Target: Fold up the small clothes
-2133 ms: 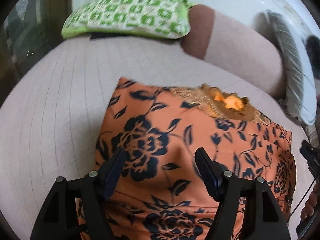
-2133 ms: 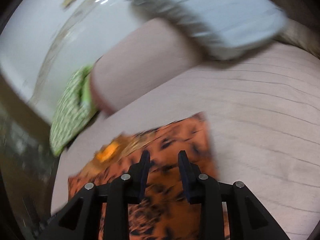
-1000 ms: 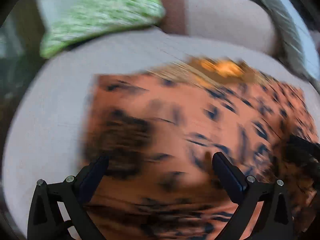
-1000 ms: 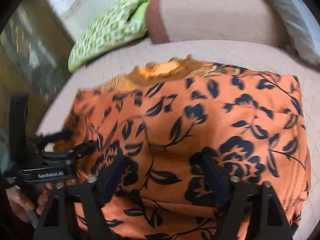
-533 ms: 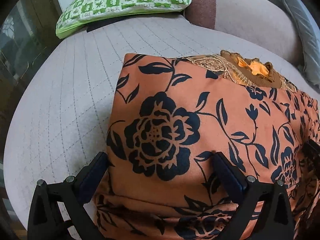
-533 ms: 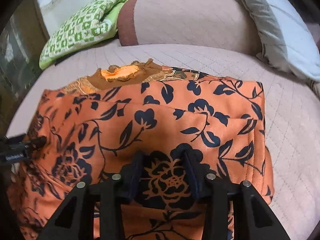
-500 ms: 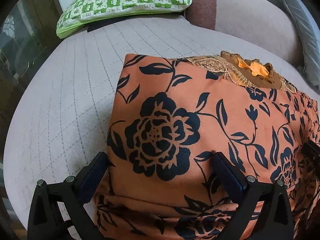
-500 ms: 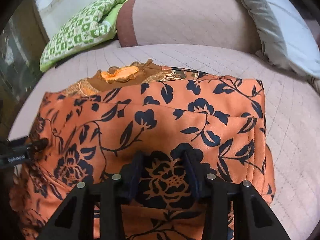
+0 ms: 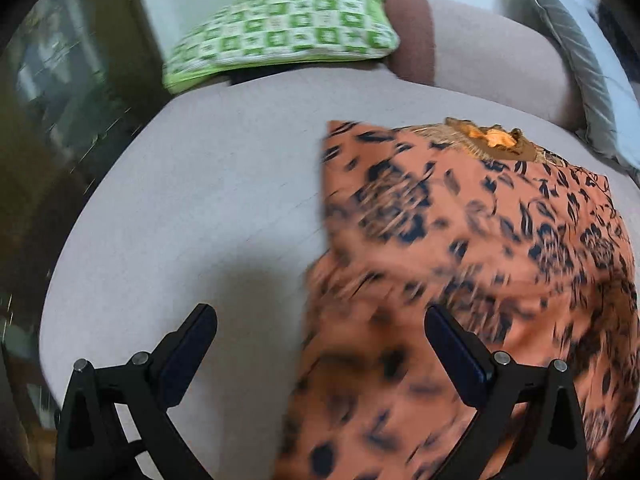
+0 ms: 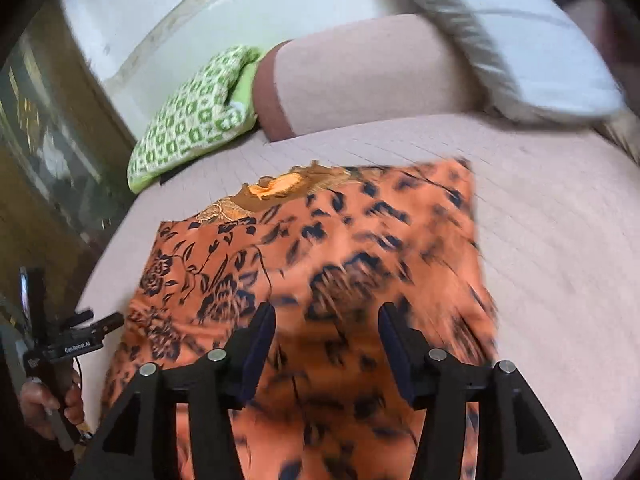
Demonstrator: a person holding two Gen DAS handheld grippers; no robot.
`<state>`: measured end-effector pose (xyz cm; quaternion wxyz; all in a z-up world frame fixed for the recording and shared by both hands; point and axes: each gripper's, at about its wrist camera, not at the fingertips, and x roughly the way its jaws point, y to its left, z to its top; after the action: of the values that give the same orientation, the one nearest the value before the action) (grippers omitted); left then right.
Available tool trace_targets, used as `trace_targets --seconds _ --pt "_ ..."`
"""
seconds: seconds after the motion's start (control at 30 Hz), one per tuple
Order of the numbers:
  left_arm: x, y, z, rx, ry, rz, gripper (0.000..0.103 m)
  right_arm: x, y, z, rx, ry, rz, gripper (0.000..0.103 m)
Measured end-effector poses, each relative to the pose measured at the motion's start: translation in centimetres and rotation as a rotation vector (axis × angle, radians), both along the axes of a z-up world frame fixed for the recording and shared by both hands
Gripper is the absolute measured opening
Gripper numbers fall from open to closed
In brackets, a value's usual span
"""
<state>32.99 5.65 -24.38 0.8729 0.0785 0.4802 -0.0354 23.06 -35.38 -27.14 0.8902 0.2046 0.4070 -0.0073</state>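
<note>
While the garment (image 9: 472,264) lies folded on the sofa (image 9: 200,200), our left gripper (image 9: 320,344) straddles its left edge — one finger over bare cushion — and our right gripper (image 10: 326,332) hangs over its near middle, the nearer tool. Both are spread wide, holding nothing. Half a second ago the right was narrower; the left has slid leftward.

Motion-blurred floral garment (image 9: 460,264), its near part cut off by the frame.
</note>
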Motion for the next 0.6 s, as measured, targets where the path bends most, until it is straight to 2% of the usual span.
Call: trace_targets --seconds 0.1,0.27,0.4,0.6 --pt "-3.8 3.8 0.1 -0.036 0.031 0.025 0.103 -4.6 -2.3 -0.6 0.075 0.008 -0.076 0.062" --pt "-8.4 7.6 0.4 -0.008 0.053 0.075 0.103 -10.8 -4.3 -1.8 0.122 0.056 -0.143 0.062" --pt "-11.4 9.3 1.0 -0.030 0.063 0.089 0.103 -13.2 -3.8 -2.3 0.142 0.081 -0.129 0.062" --pt "-13.5 8.9 1.6 -0.013 0.075 0.059 0.103 -14.7 -1.6 -1.7 0.158 0.077 -0.069 0.062"
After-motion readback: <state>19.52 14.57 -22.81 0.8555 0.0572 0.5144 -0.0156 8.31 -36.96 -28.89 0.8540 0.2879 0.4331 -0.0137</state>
